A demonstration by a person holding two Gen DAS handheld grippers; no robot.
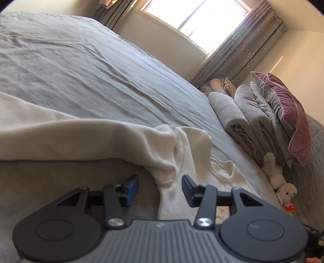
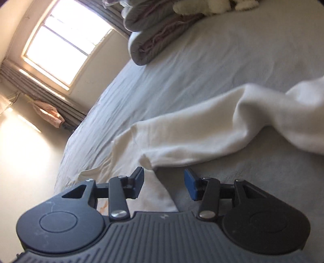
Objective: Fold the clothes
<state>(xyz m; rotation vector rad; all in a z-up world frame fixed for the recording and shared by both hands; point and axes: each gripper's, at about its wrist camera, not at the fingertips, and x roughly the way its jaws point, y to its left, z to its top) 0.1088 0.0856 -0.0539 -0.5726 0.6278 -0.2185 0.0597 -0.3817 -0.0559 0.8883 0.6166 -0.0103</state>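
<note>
A cream-white long-sleeved top (image 1: pixel 188 153) lies on the grey bed sheet (image 1: pixel 81 70), partly folded, with a sleeve lying across the body. My left gripper (image 1: pixel 160 188) is open and empty, low over the shirt's edge below the neckline. In the right wrist view the same top (image 2: pixel 192 133) stretches across the bed (image 2: pixel 182 70). My right gripper (image 2: pixel 164 182) is open and empty, with its jaws either side of the sleeve's end and the fabric edge.
Folded grey quilts (image 1: pixel 239 121) and a purple pillow (image 1: pixel 287 113) are stacked by the headboard, with a white plush toy (image 1: pixel 279 180) beside them. A bright window (image 1: pixel 194 18) with grey curtains is behind. The quilts also show in the right wrist view (image 2: pixel 154 38).
</note>
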